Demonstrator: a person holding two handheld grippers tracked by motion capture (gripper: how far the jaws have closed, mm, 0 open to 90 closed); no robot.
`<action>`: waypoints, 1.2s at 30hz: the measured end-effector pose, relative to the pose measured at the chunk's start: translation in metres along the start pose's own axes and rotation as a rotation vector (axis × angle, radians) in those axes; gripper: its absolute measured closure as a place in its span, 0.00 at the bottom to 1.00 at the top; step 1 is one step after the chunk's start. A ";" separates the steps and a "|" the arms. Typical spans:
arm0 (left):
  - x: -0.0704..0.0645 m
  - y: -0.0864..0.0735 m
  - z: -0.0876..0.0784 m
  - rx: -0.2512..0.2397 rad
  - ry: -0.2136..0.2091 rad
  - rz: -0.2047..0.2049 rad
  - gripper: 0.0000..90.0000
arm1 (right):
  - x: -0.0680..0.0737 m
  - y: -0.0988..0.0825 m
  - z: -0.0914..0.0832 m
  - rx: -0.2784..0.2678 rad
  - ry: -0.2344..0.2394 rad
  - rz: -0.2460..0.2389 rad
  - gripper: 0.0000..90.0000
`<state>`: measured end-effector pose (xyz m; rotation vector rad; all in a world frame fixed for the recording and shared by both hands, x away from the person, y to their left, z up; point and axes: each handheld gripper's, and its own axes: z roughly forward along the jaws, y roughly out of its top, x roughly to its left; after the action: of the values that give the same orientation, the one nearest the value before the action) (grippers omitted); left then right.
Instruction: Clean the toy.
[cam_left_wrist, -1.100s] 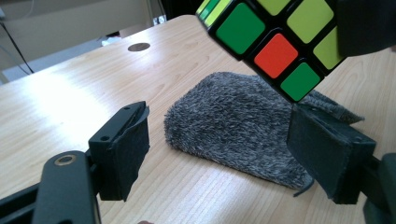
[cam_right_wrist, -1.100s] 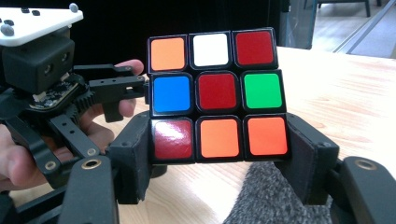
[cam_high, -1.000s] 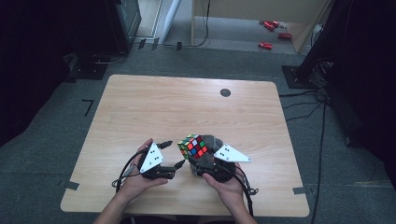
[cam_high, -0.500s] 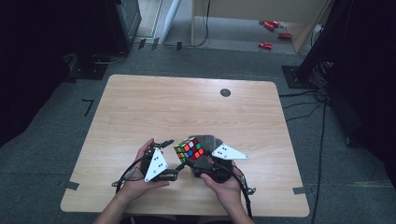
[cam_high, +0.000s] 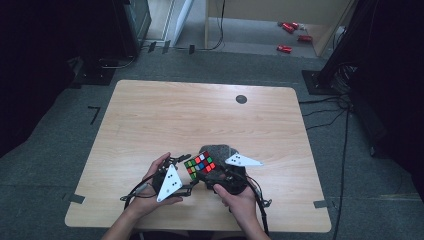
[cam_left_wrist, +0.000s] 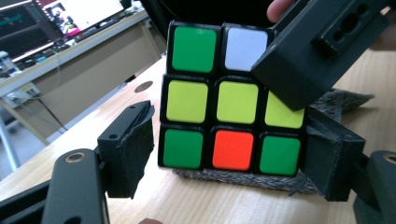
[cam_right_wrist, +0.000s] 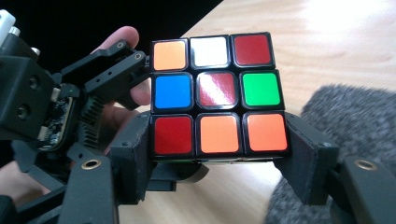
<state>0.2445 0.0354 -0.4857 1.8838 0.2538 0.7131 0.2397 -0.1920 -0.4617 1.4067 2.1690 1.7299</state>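
The cube's (cam_left_wrist: 232, 103) upper right corner is covered by the right gripper (cam_left_wrist: 322, 49), itself cut off at the edge.

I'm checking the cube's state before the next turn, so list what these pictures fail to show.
- Cube, left gripper view: the top-right sticker is covered by the right gripper's jaw.
- Cube, right gripper view: its underside is hidden between the right gripper pads.
- Cube, high view: stickers too small to read reliably.
- Grey mat, high view: mostly hidden behind the cube and grippers.
- Left gripper: whether its right pad touches the cube cannot be told.
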 end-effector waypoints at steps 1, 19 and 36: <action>0.000 0.000 0.000 -0.001 -0.007 0.000 0.31 | -0.001 0.000 0.000 0.003 0.004 0.004 0.38; 0.024 -0.004 -0.008 0.098 0.055 -0.218 0.38 | -0.008 0.005 -0.012 -0.130 -0.101 -0.169 0.32; 0.047 -0.010 -0.019 0.060 -0.017 -0.429 0.39 | -0.042 -0.017 0.014 0.115 -0.396 -0.351 0.33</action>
<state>0.2722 0.0769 -0.4731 1.8067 0.6518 0.3996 0.2612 -0.2082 -0.5005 1.1725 2.1514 1.1186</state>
